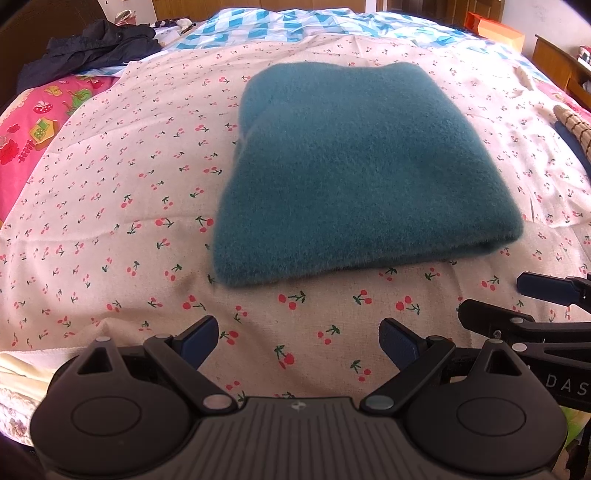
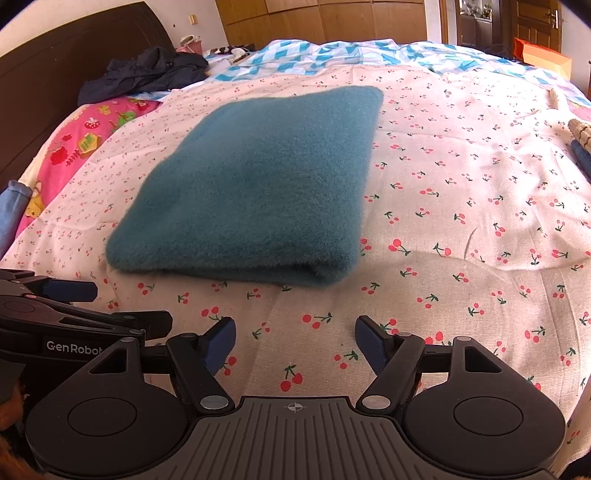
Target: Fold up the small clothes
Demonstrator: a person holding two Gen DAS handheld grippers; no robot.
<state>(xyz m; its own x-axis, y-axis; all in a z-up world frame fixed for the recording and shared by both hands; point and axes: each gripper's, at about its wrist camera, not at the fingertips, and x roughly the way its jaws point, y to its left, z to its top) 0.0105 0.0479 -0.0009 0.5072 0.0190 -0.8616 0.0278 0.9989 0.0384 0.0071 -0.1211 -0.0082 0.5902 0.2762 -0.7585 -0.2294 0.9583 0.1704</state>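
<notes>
You are looking across a wide bed [image 2: 461, 258] covered by a pale sheet printed with small red cherries. Beyond it lies a blue and white checked quilt [image 2: 332, 51], and at the left a bright pink pillow [image 2: 74, 147] with cartoon prints. A dark wooden headboard [image 2: 55, 74] rises at the far left, with a heap of dark clothing [image 2: 147, 74] near it. Brown wooden wardrobe doors [image 2: 314, 18] line the back wall, and an orange box [image 2: 543, 59] sits at the far right. Daylight falls brightly over the bedding.
</notes>
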